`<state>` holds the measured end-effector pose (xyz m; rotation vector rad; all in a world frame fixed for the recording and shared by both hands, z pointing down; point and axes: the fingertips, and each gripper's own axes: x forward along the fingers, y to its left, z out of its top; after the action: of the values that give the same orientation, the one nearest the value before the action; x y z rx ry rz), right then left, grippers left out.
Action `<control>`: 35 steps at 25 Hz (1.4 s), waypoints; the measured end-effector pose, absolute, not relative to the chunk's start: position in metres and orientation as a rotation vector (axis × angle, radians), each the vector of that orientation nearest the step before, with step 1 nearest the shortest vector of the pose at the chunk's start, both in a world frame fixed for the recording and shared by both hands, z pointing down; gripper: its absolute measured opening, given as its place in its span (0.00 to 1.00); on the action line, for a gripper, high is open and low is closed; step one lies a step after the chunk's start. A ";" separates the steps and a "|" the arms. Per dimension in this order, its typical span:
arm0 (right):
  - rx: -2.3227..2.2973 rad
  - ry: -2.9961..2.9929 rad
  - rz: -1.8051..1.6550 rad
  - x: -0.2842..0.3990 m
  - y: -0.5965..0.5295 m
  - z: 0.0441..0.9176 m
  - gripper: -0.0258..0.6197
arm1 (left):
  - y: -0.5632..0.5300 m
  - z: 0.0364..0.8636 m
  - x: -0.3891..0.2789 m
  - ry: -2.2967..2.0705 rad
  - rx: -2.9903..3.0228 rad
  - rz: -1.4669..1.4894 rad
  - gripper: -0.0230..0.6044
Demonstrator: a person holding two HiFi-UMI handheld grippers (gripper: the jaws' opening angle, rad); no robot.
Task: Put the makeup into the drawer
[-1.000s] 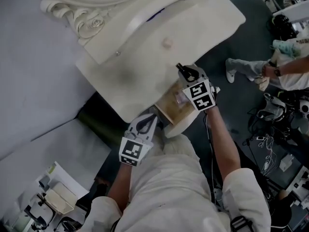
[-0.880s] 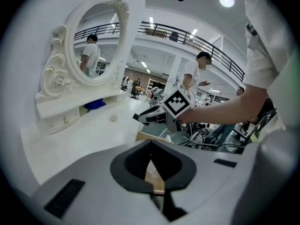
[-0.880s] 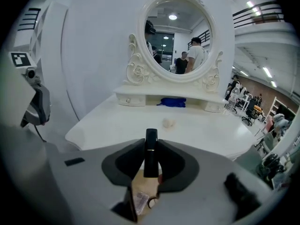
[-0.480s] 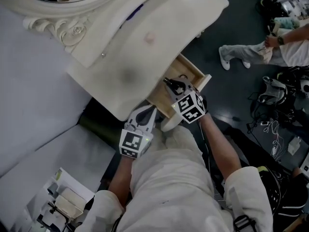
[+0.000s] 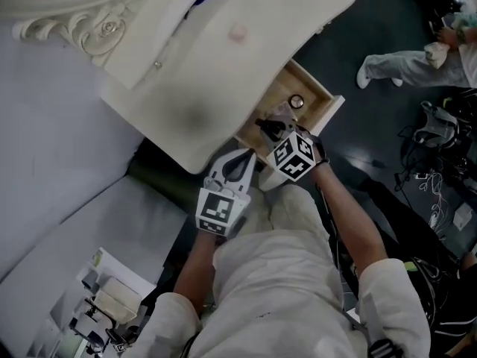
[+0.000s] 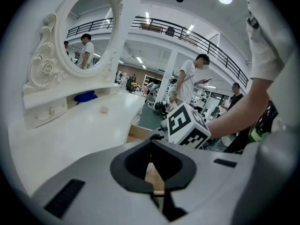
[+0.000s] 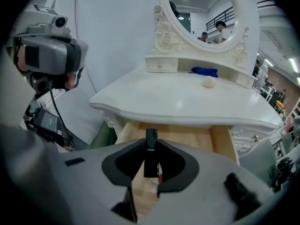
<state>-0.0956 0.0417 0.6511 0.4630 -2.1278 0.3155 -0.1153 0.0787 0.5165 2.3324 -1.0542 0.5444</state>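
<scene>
A slim black makeup tube stands upright between the jaws of my right gripper, which is shut on it. In the head view that gripper hangs over the near end of the open wooden drawer of the white vanity table. From the right gripper view the drawer lies straight below the tube. My left gripper is shut and empty, just left of the drawer's front; in its own view the left gripper looks past the right gripper's marker cube.
A small round item lies in the drawer's far end. On the tabletop sits a small pale ball, with a blue thing on the shelf under the mirror. A person sits on the dark floor to the right.
My right gripper has come down and nearer with the black tube, from over the tabletop edge to over the drawer. The left gripper has shifted a little lower. More of the open drawer shows.
</scene>
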 end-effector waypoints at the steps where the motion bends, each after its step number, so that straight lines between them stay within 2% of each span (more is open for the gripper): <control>1: 0.442 -2.119 0.319 -0.098 0.043 0.659 0.18 | 0.079 0.521 -0.116 -1.051 2.330 0.555 0.05; 17: 0.168 -2.013 0.328 -0.128 0.056 0.752 0.18 | 0.086 0.556 -0.139 -1.078 2.261 0.636 0.05; 21: 0.120 -2.018 0.314 -0.135 0.060 0.757 0.19 | 0.089 0.557 -0.142 -1.081 2.246 0.637 0.05; 23: 0.097 -2.016 0.314 -0.137 0.062 0.760 0.28 | 0.090 0.558 -0.141 -1.079 2.243 0.636 0.05; 24: 0.090 -2.014 0.318 -0.137 0.063 0.761 0.29 | 0.089 0.558 -0.141 -1.079 2.243 0.635 0.05; 35: 0.147 -2.042 0.286 -0.124 0.054 0.739 0.25 | 0.085 0.552 -0.132 -1.086 2.256 0.622 0.05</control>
<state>-0.1239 0.0538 0.7386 0.1474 -2.0421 0.2863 -0.1322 0.0854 0.5522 2.2562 -1.0862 0.6219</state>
